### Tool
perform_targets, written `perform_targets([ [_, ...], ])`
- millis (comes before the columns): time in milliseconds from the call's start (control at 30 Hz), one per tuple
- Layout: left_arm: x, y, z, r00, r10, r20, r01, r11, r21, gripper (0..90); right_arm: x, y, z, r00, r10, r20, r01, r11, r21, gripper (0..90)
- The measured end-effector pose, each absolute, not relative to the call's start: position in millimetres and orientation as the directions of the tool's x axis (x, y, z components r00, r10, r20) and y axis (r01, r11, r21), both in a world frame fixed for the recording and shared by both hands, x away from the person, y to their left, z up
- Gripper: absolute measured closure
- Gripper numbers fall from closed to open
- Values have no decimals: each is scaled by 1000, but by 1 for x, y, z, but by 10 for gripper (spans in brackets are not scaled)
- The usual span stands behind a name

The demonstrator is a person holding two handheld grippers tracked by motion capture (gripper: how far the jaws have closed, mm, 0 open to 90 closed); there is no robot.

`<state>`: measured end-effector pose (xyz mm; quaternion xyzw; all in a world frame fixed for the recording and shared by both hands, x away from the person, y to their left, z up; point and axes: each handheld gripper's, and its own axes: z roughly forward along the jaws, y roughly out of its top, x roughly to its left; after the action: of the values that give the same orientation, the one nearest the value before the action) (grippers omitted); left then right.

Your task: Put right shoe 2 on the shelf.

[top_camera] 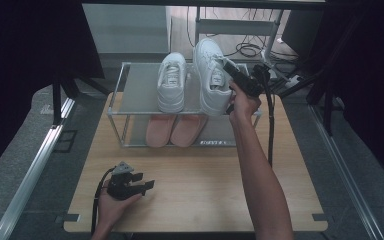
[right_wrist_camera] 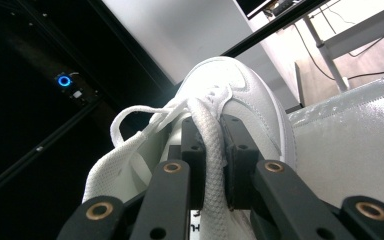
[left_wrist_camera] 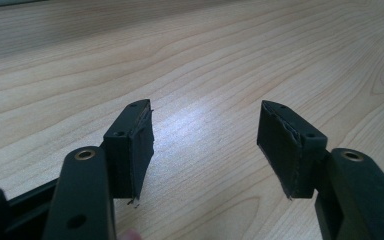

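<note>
My right tongs are clamped on the padded collar of the right white sneaker, pads pressing the rim from both sides, so the jaws stand only narrowly apart with the shoe's edge between them. In the right gripper view the toe of that sneaker rises beyond the jaws, with a loop of white lace hanging off to the left. From the high view, this shoe sits on the top shelf of the small metal-framed rack at the far side of the bench, toe pointing away from me and lying a little farther back than its partner. My right hand reaches over the rack's right end to hold it.

The other white sneaker lies just beside it to the left on the same shelf. On the lower shelf a pair of pink slippers sits side by side, toes toward me.

My left tongs rest low at the near left of the bench, in my left hand. Their jaws stand wide apart with only bare wood between them, holding nothing.
</note>
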<state>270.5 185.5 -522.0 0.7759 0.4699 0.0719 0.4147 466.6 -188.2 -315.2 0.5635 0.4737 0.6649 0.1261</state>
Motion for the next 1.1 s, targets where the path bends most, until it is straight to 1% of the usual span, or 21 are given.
perform_targets([
  [400,270,189,-523,548,789,-280,671,-213,710,400,492,-169,-320,-274,750,601,400,-479,781,816],
  [867,271,193,-523,543,792,-280,672,-210,710,399,512,-161,-331,-243,777,581,447,-442,778,802],
  [967,271,194,-523,541,792,-281,673,-208,710,399,517,-159,-332,-250,782,570,462,-421,780,778],
  [1033,271,194,-523,541,793,-281,673,-208,709,400,519,-158,-333,-263,779,569,455,-420,785,764],
  [1067,271,194,-523,541,793,-282,674,-207,709,399,519,-158,-332,-271,781,562,455,-411,790,747],
  [1100,271,194,-523,541,793,-281,674,-208,709,399,519,-157,-332,-293,779,554,457,-395,797,704],
])
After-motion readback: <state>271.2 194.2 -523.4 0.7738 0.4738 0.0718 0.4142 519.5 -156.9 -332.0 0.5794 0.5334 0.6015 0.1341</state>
